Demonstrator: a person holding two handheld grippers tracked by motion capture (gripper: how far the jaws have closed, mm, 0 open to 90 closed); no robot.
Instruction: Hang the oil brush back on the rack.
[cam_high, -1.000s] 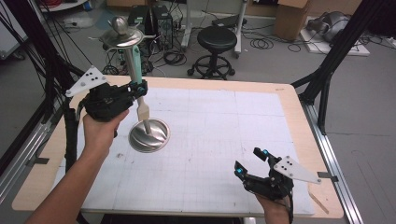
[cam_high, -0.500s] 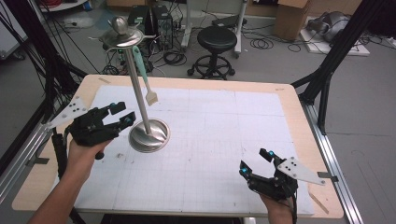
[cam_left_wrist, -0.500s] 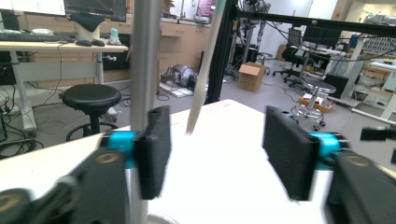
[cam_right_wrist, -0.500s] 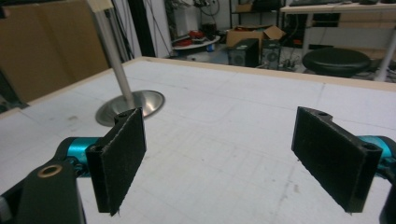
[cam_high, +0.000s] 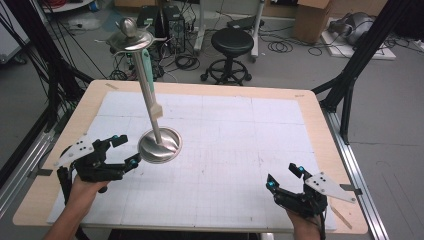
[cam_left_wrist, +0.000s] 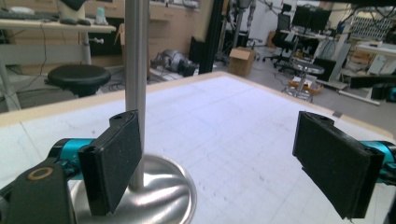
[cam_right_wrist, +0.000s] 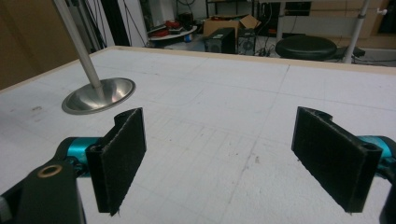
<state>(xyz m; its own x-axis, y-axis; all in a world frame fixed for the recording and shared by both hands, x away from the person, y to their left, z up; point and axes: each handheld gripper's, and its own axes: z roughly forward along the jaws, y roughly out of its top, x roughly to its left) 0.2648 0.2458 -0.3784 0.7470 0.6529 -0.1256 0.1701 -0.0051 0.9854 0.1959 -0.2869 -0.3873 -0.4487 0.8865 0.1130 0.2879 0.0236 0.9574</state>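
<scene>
High view: my left gripper (cam_high: 125, 150) has let go of the tall polished-steel stand (cam_high: 150, 105) and pulled back toward the table's near-left corner; a second ago it was clamped on the slim pole beside the pale tag (cam_high: 156, 111). Its jaws are now spread wide with nothing between them, the nearer one just short of the stand's round dished base (cam_high: 160, 145). The stand rests upright on the white gridded mat (cam_high: 235, 150), left of centre, its disc-and-knob top (cam_high: 131, 36) standing out against the floor clutter behind. My right gripper (cam_high: 285, 177) has barely shifted and hovers low at the near-right edge of the light wooden table (cam_high: 310, 100), jaws likewise spread and empty, well apart from the stand.

In the left gripper view the pole (cam_left_wrist: 136, 70) runs out of the top of the picture, and my left-hand pad (cam_left_wrist: 114, 158) covers part of the base (cam_left_wrist: 168, 191). In the right gripper view the pole (cam_right_wrist: 77, 44) is cut off at the upper left, with the base (cam_right_wrist: 99, 95) far across the mat. I cannot make out what the tag is, nor the green strip (cam_high: 145, 62) behind the pole.
</scene>
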